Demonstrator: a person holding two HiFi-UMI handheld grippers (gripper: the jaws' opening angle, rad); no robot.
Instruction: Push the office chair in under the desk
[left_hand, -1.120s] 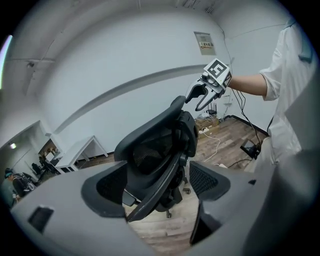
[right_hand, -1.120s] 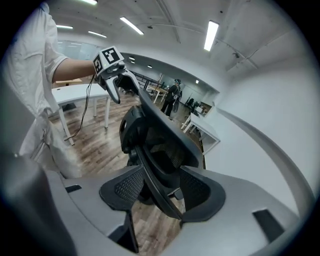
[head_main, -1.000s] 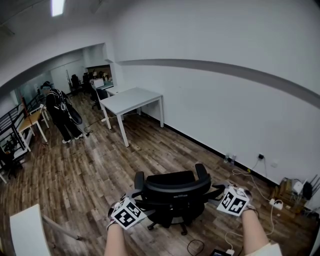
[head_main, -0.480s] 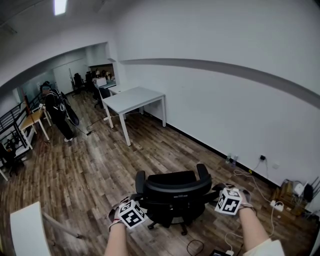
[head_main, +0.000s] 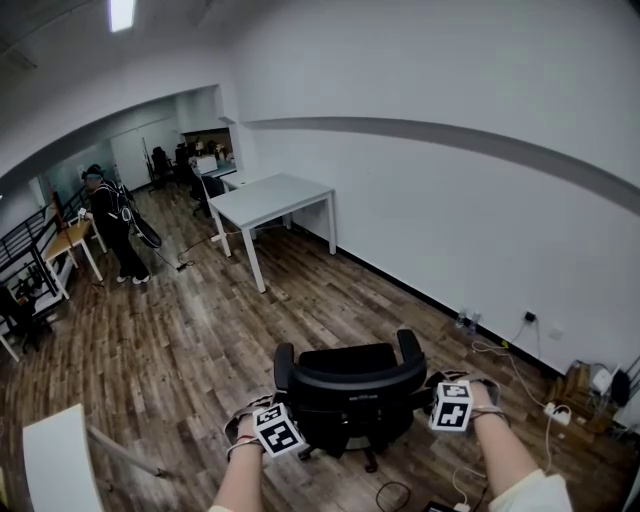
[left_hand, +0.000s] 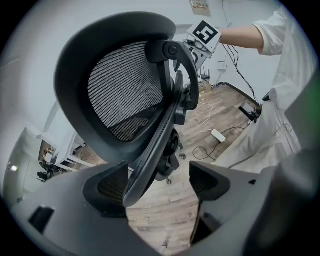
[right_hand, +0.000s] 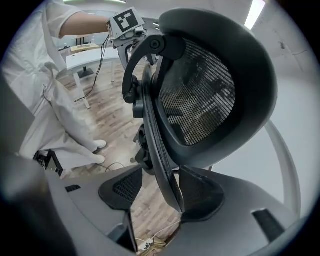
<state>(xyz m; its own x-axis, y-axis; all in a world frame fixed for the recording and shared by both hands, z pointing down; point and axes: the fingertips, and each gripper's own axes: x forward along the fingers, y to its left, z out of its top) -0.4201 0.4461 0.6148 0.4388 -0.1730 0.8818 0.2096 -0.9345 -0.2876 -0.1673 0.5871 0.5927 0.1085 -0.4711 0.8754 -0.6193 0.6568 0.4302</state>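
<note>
A black mesh-back office chair (head_main: 350, 392) stands on the wood floor just in front of me, its back toward me. The white desk (head_main: 272, 198) stands farther off by the wall. My left gripper (left_hand: 160, 182) straddles the left edge of the chair back (left_hand: 150, 150), which lies against one pad (left_hand: 112, 185); the other pad is clear of it. My right gripper (right_hand: 159, 192) straddles the right edge of the chair back (right_hand: 162, 165); its jaws have just been opening, and the edge sits between them close to one pad (right_hand: 200, 192). Both grippers are open.
A person in dark clothes (head_main: 115, 225) stands far back on the left beside a wooden table (head_main: 65, 240). Cables and a power strip (head_main: 552, 408) lie along the wall at the right. A white table corner (head_main: 55, 460) is at bottom left.
Both grippers have sunk lower along the sides of the chair back and turned steeper. The chair has stayed in place.
</note>
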